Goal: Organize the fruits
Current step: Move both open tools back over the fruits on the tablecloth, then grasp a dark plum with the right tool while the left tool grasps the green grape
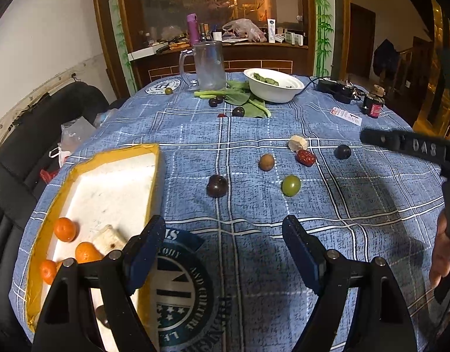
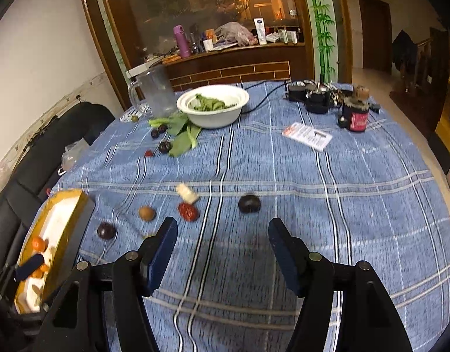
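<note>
Yellow-rimmed tray point(image 1: 154, 176) lies at the near left of the table point(image 1: 356, 220) with its long axis running from near to far, and it holds three oranges point(image 1: 65, 228) and a pale chunk point(image 1: 109, 239). On the cloth to its right lie a dark plum point(image 1: 217, 185), a green fruit point(image 1: 291, 185), a brown fruit point(image 1: 266, 162) and a red date point(image 1: 306, 157). Left gripper point(image 1: 223, 234) and right gripper point(image 2: 222, 234) both have their jaws wide apart and hold nothing, each above the cloth.

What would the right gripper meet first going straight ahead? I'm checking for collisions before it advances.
Probably the dark plum, lying just beyond the open right gripper and roughly centred between its fingers; depth is uncertain.
</note>
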Motion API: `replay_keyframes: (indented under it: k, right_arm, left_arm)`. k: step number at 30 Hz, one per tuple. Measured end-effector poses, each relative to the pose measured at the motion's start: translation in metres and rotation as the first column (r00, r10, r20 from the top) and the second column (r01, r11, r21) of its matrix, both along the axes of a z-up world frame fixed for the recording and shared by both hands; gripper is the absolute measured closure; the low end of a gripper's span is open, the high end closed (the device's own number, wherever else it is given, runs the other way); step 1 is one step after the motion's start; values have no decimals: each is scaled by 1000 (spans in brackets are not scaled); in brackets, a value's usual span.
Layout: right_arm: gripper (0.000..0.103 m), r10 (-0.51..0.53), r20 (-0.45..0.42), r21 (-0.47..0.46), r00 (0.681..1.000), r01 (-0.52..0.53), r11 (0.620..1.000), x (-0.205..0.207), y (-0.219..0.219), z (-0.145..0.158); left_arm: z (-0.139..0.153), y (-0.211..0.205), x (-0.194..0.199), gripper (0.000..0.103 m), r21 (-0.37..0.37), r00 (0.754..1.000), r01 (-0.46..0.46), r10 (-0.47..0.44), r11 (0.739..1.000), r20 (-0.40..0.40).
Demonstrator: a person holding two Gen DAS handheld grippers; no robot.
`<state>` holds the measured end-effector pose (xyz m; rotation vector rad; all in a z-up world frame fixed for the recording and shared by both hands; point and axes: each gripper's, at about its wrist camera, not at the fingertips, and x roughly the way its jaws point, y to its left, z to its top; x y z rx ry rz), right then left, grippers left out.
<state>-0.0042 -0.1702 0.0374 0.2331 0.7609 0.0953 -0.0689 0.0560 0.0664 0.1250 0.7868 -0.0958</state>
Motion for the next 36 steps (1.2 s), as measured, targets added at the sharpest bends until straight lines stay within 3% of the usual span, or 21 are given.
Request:
replay_keyframes:
  k: [8,14,20,25,29,31,36]
  right_arm:
    - [33,-14,33,26,999,13,1000,28,-5,6]
    - [33,-68,-4,131,998,68,989,41,-32,-25]
    - [34,-52,-58,140,997,60,988,57,-38,-45]
    - [34,-51,-63,87,997,56,995,62,-32,-52]
    - [41,-43,-89,48,995,47,998,68,-26,-59]
    - [44,-37,-101,26,994,40,999,71,-24,-62]
    - [60,-42,-121,-84,992,32,996,75,-13,-67]
  left_arm:
    - [-4,2,18,22,-41,1000,-12,11,999,-27]
    - [-8,6,38,22,-94,999,-24,20,995,-47]
    - [-26,-12,59,22,-159,993,6,-24,987,-112]
    - [-36,-32,69,32,-148,991,45,-64,988,-120]
    - [-50,-42,84,50,-180,984,63,-91,982,-152]
    - [-52,-45,86,50,-200,983,79,-109,977,-146]
    - [-51,-59,86,50,-136,986,113,-128,984,-104]
